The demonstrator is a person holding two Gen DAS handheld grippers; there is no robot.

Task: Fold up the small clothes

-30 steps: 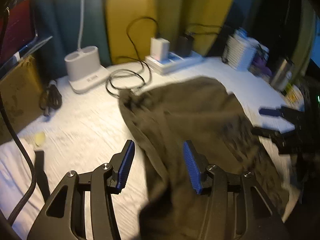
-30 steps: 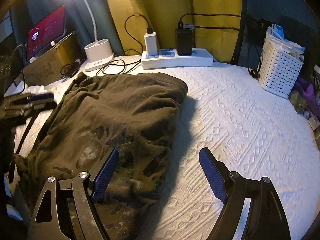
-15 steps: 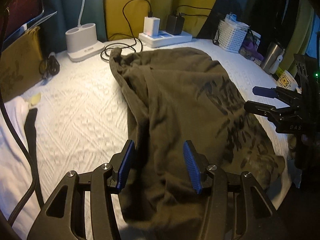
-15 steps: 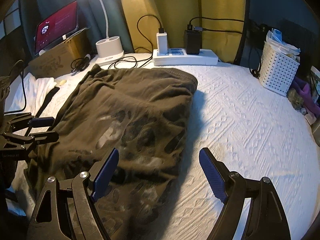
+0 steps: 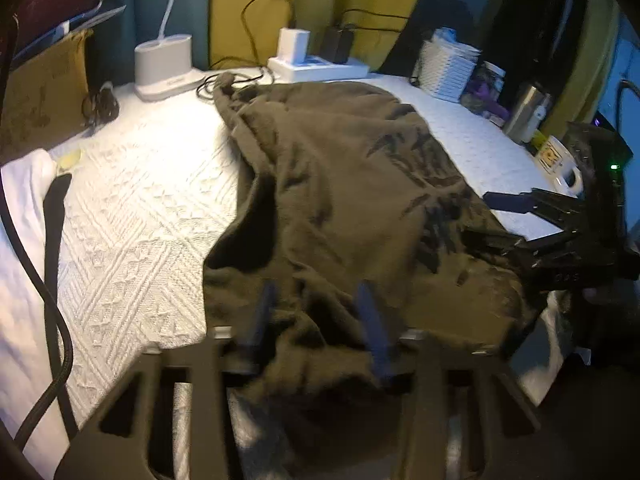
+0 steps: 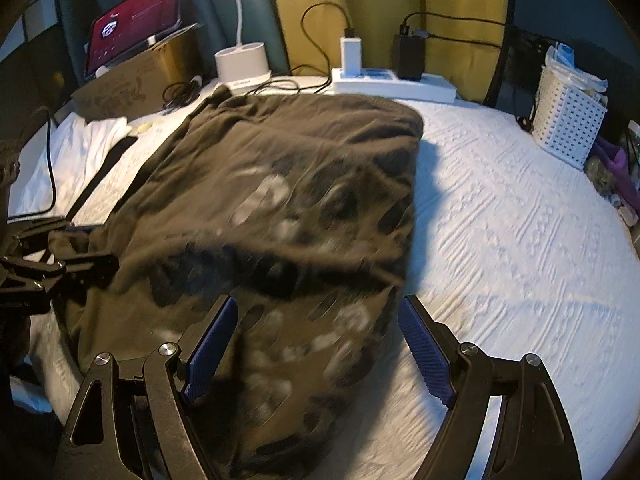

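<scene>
A dark olive T-shirt (image 5: pixel 340 184) with a dark print lies spread on the white textured cover (image 5: pixel 152 216). My left gripper (image 5: pixel 318 316) is at the shirt's near hem. Its blurred jaws are closing, and bunched cloth sits between them with a gap still showing. My right gripper (image 6: pixel 316 344) hangs wide open over the shirt's (image 6: pixel 280 184) near right corner, with cloth below and between its fingers. Each gripper shows in the other's view: the right gripper (image 5: pixel 496 220) at the shirt's right edge, the left gripper (image 6: pixel 72 240) at its left edge.
Along the back stand a white lamp base (image 6: pixel 242 64), a power strip (image 6: pixel 392 84) with chargers and cables, and a cardboard box (image 6: pixel 132 80) holding a tablet. A white basket (image 6: pixel 568 120) stands back right. A steel tumbler (image 5: pixel 528 112) and mug (image 5: pixel 560 160) stand at the right edge.
Both grippers have come closer to the shirt's near edge. The left jaws stand narrower than before, and the hem has bunched up between them. The right jaws are as wide as before.
</scene>
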